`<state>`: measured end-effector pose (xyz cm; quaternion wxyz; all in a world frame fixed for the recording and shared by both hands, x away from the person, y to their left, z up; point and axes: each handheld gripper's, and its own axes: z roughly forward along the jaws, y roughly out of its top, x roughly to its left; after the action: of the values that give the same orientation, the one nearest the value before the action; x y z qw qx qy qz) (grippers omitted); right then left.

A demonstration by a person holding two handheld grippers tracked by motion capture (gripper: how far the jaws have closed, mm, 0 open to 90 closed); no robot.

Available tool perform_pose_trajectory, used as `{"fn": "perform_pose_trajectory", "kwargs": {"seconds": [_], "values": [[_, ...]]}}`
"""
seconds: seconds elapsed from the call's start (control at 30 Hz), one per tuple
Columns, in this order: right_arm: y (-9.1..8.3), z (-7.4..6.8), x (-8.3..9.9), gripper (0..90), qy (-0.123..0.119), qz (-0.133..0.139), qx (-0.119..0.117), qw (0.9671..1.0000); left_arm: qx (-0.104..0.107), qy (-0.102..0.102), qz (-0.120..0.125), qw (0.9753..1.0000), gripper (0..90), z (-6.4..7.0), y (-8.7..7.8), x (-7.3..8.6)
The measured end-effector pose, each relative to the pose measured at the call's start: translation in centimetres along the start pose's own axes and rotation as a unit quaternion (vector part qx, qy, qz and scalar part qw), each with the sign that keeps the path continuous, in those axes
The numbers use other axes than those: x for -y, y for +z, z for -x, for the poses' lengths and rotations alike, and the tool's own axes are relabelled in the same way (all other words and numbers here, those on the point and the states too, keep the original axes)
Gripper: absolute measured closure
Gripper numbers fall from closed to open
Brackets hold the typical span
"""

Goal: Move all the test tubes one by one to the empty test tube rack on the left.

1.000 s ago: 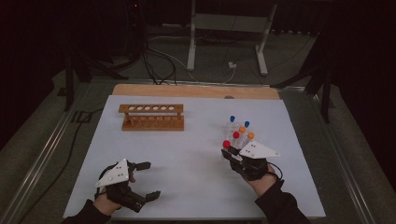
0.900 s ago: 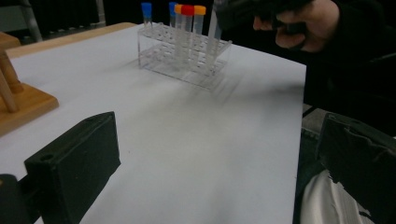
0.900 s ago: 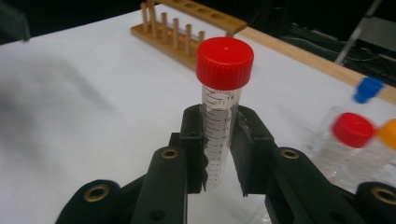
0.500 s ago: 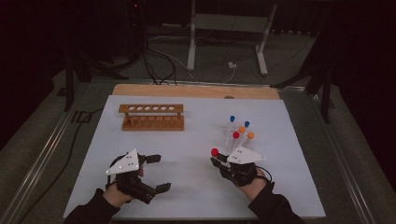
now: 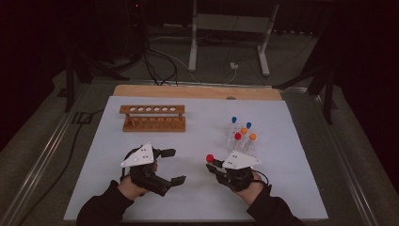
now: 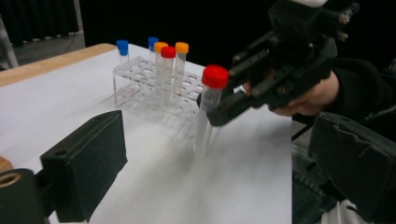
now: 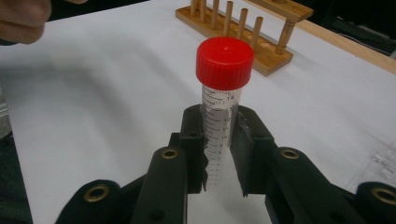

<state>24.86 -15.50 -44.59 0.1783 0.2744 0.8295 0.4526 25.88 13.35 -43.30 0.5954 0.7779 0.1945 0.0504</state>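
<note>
A clear tube with a red cap point(image 7: 219, 93) stands upright between the jaws of my right gripper point(image 7: 219, 149), which is shut on its lower half. In the high view the same red-capped tube point(image 5: 210, 158) sits at the tip of the right gripper point(image 5: 215, 164), left of a clear plastic rack point(image 5: 241, 141). That rack holds several capped tubes, blue, orange and red. My left gripper point(image 5: 173, 165) is open and points right toward the held tube. Its own view shows the red-capped tube point(image 6: 210, 107) ahead between the wide-apart jaws of the left gripper point(image 6: 219, 177).
An empty wooden tube rack point(image 5: 153, 117) stands at the back left of the white table mat point(image 5: 291, 188). A bare wooden strip point(image 5: 197, 92) borders the mat's far side. Cables and a metal stand lie on the floor beyond.
My right gripper has carried the red-capped tube left, away from the clear rack. The left gripper has shifted right and turned toward it, jaws open.
</note>
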Motion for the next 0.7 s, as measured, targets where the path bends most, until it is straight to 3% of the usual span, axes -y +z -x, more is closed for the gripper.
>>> {"fn": "perform_pose_trajectory", "kwargs": {"seconds": [0.3, 0.43, 0.5, 0.7], "values": [[0.3, -0.6, -0.3, 75.1, -0.007, 0.001, -0.012, 0.9999, 0.01, 0.009, 0.01, 0.9999, 16.4, 0.3, 1.4, -1.1], [0.4, -0.8, -0.4, 75.1, -0.009, 0.001, -0.015, 0.9998, 0.014, 0.02, 0.004, 0.9997, 17.1, 0.5, 2.3, -1.5], [0.5, -0.9, -0.6, 75.1, -0.01, 0.001, -0.016, 0.9998, 0.014, 0.025, 0.003, 0.9996, 21.8, 0.7, 2.8, -1.5], [0.6, -1.5, -1.0, 75.1, -0.017, 0.005, -0.023, 0.9996, 0.001, 0.032, 0.004, 0.9995, 30.9, 0.8, 3.6, -1.7]]}}
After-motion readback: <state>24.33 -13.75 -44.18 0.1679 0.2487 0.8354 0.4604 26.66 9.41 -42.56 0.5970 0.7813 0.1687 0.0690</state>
